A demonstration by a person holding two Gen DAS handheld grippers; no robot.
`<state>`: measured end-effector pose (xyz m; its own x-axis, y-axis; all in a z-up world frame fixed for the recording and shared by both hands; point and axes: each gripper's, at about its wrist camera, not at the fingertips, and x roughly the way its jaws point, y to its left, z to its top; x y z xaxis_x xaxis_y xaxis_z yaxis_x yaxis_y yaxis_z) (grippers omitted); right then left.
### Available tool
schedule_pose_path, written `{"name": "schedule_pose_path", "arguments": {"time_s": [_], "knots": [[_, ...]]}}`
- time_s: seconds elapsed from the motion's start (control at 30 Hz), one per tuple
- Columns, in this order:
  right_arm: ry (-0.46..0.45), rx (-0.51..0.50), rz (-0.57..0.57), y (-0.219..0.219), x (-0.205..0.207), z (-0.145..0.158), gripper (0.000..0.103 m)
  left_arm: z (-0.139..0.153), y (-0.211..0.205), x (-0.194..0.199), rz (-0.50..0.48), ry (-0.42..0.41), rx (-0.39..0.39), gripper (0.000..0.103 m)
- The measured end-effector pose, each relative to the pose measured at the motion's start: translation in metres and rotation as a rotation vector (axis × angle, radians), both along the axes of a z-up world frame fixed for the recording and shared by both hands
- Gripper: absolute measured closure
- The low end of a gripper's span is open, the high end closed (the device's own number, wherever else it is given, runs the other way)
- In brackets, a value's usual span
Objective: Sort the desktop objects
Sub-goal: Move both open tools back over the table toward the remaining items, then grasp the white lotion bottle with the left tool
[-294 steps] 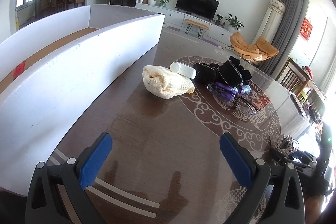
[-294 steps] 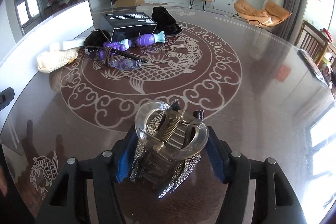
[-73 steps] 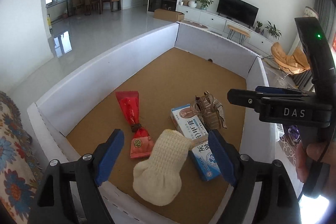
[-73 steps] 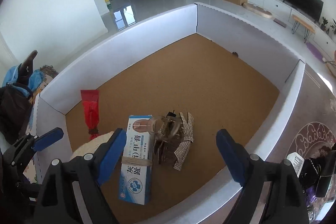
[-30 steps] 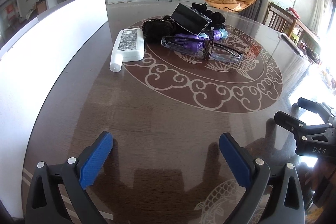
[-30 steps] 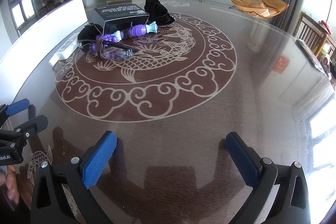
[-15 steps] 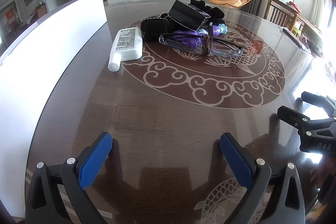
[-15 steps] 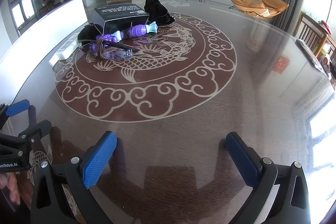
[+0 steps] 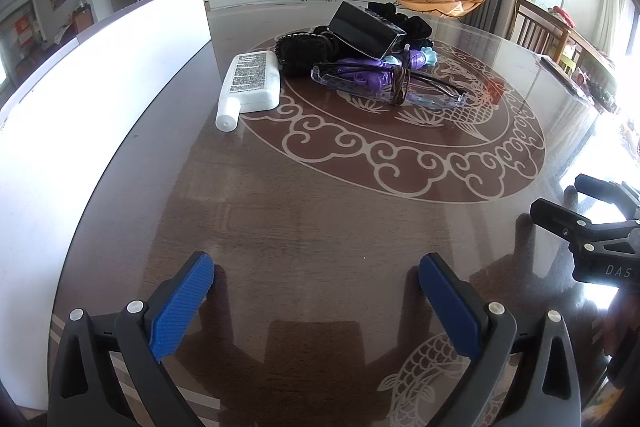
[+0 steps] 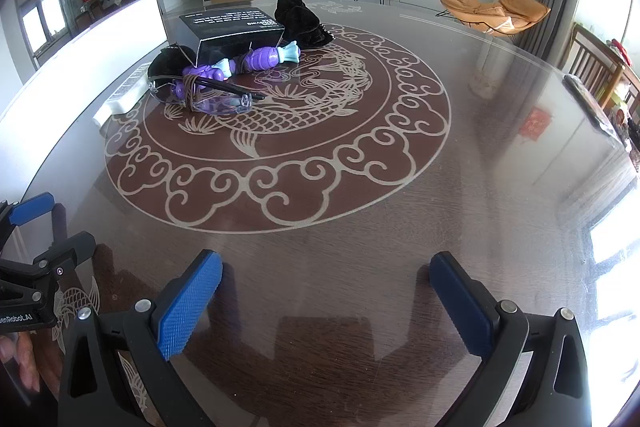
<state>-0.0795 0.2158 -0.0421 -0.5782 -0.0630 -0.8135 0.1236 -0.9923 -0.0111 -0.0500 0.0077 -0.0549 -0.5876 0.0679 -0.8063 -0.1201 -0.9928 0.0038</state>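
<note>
The left gripper (image 9: 316, 269) is spread wide, its two blue pads (image 9: 180, 303) well apart with nothing between them, hovering low over the dark glossy table (image 9: 320, 219). The right gripper (image 10: 324, 267) is spread just as wide and holds nothing; only bare table surface shows between its blue fingertips (image 10: 188, 301). Each gripper shows at the edge of the other's view: the right one at the far right of the left wrist view, the left one at the lower left of the right wrist view, where fingers of the person's left hand (image 10: 18, 363) wrap its handle.

The remaining objects lie in a cluster well ahead of both grippers, on the far left part of the table's round dragon pattern (image 10: 280, 131). A white bottle (image 9: 250, 83) lies on its side, cap toward the left wrist camera, just beside the tall white wall of the box (image 9: 92, 87) that runs along the table's left side. Next to the bottle sits a black fuzzy item (image 9: 302, 53), and a black carton (image 10: 232, 23) rests tilted behind it. In front of these lie clear safety glasses (image 10: 200, 97), touching a purple toy (image 10: 240, 65) with a pale blue tail end. Another black cloth bundle (image 10: 300, 19) lies behind the carton.
</note>
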Motion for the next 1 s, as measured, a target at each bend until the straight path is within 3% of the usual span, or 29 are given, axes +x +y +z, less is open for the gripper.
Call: {"name": "schedule_pose_path", "arguments": {"time_s": [0.43,0.7,0.83,1.0], "knots": [[0.0,0.0,0.0,0.0,0.0,0.0,0.0,-0.001,-0.003,-0.012,0.0,-0.034,-0.005,0.0],[0.0,0.0,0.0,0.0,0.0,0.0,0.0,-0.001,-0.036,-0.097,0.084,-0.079,-0.002,0.0],[0.0,0.0,0.0,0.0,0.0,0.0,0.0,-0.001,-0.03,-0.137,0.032,-0.097,-0.008,0.0],[0.0,0.0,0.0,0.0,0.0,0.0,0.0,-0.001,-0.033,-0.172,0.055,-0.077,-0.005,0.0]]}}
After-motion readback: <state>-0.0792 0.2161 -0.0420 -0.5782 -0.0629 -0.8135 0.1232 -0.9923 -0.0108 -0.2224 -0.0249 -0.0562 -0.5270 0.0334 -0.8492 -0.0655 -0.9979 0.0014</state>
